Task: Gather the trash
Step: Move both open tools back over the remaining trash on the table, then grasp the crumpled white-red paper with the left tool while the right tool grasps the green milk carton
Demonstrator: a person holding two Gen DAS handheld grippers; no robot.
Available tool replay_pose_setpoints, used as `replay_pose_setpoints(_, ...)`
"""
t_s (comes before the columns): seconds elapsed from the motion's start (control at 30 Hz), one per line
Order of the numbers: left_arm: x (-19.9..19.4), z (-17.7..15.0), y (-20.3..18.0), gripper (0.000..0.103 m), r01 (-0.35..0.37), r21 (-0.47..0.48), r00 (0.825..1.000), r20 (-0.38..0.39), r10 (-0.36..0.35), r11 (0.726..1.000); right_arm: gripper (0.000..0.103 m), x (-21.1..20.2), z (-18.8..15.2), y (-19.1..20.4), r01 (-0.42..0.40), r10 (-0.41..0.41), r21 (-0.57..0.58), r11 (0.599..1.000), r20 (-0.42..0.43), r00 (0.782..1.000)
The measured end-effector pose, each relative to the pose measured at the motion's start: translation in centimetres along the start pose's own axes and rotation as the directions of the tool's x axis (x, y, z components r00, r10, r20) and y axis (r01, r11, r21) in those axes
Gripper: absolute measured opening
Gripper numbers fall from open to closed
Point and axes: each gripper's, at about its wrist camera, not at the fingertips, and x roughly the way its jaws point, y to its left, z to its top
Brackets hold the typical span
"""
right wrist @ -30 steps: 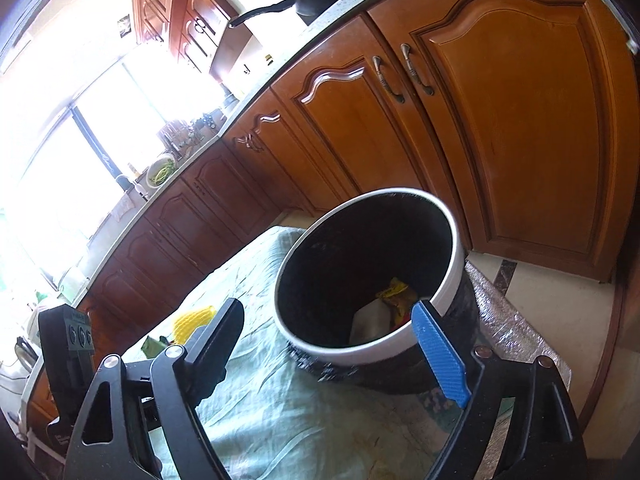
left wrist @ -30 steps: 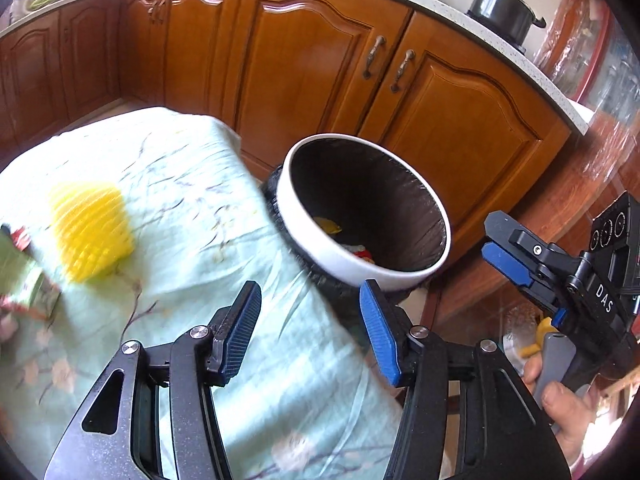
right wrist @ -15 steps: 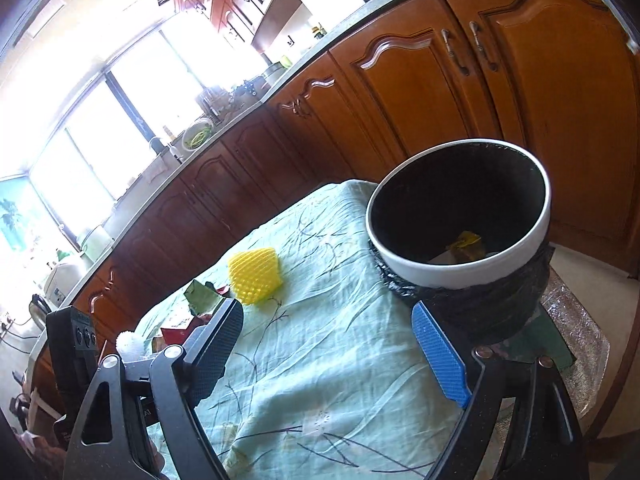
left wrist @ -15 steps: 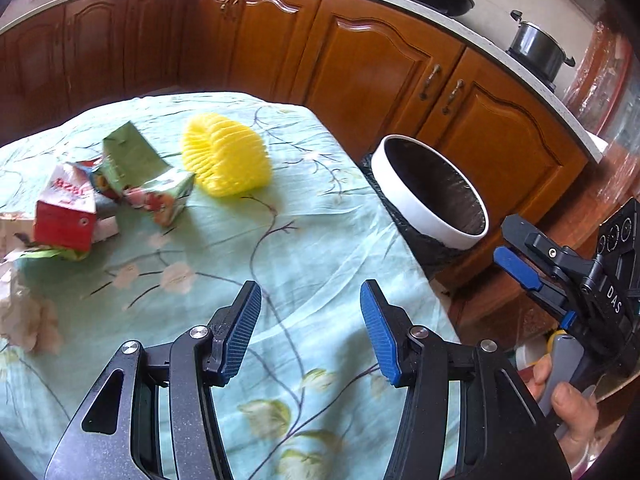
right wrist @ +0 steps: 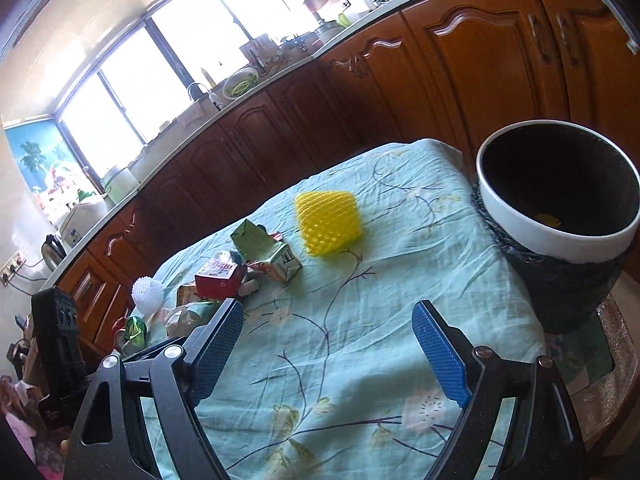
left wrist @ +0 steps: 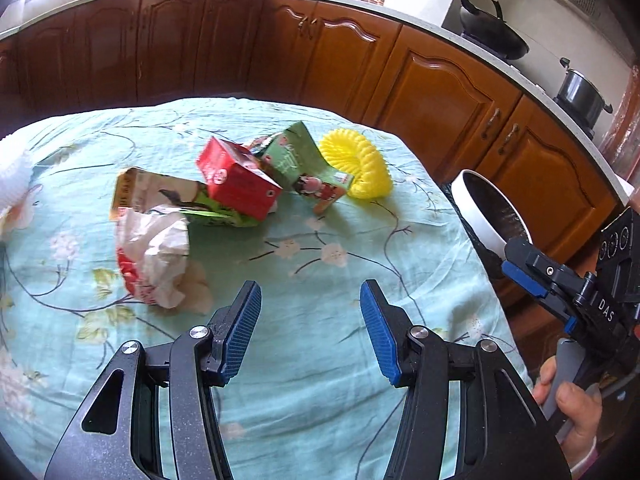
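Left gripper (left wrist: 310, 330) jaws apart, empty, right gripper (right wrist: 326, 350) jaws wide, empty, both over table (left wrist: 320, 360) near edge, trash cartons (left wrist: 240, 184) mid-table, apparently yellow foam net (left wrist: 360, 168) beside them, bin (right wrist: 556, 200) off table's far corner.

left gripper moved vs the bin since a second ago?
Yes. The left gripper has swung away from the bin, now at frame right, toward the table trash.

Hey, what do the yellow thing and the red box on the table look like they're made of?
The yellow thing looks like soft foam netting, matte: open diamond mesh curled into a ring. The red box looks like coated carton board, slightly glossy, with printed faces and folded, dented edges.
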Motion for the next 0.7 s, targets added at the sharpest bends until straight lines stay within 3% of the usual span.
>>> replay_pose_setpoints(0.33,-1.5,0.3,5.0,0.053,-0.118,-0.07,0.992,0.046,0.121,0.991,0.088,4.7,0.5,5.1,-0.068,0.05,-0.176,0.982,-0.104,0.993)
replay_pose_setpoints(0.47,-1.0,0.7,6.5,0.057,-0.156,-0.087,0.987,0.028,0.159,0.984,0.088,7.2,1.5,6.6,-0.082,0.048,-0.249,0.965,-0.138,0.989)
replay_pose_setpoints(0.7,1.1,1.1,7.7,0.057,-0.163,-0.09,0.987,-0.016,0.162,0.983,0.082,11.8,3.0,8.6,-0.099,0.028,-0.374,0.922,-0.191,0.981)
